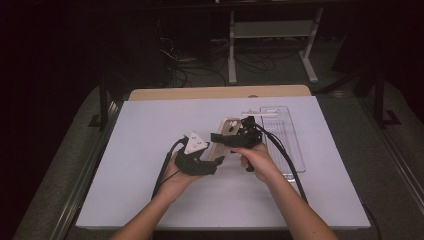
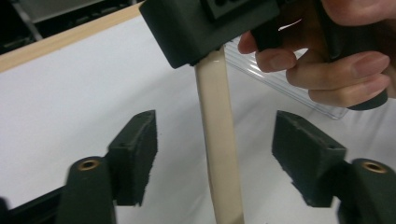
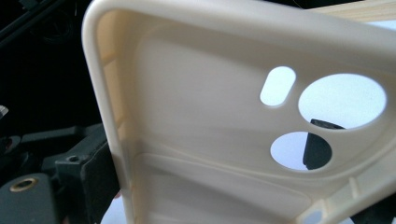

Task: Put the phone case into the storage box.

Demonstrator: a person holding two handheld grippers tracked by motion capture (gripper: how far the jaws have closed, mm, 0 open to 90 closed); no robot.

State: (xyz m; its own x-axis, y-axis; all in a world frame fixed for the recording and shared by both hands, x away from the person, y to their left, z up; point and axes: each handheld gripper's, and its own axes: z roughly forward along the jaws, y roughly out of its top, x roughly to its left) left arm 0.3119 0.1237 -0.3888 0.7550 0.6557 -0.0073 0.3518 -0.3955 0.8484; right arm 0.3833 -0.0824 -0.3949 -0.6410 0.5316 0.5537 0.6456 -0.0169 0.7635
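Here a handover is in hand: the right gripper [image 1: 223, 137] clamps the cream case [image 1: 224, 139] above the desk [image 1: 150, 125], while the left gripper [image 2: 215, 156] stands released, case edge between its pads, untouched. Next, I judge, the left withdraws. One cream case, one clear tray [image 1: 287, 132], two grippers.

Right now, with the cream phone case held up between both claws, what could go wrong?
1. The left claw stands open with its pads apart from the phone case, so the case hangs on the right claw alone; it may swing or slip from that one grip at its edge.
2. If it drops, it could land on the clear tray just beside it.
3. Closing the left claw off-centre may twist the thin case.
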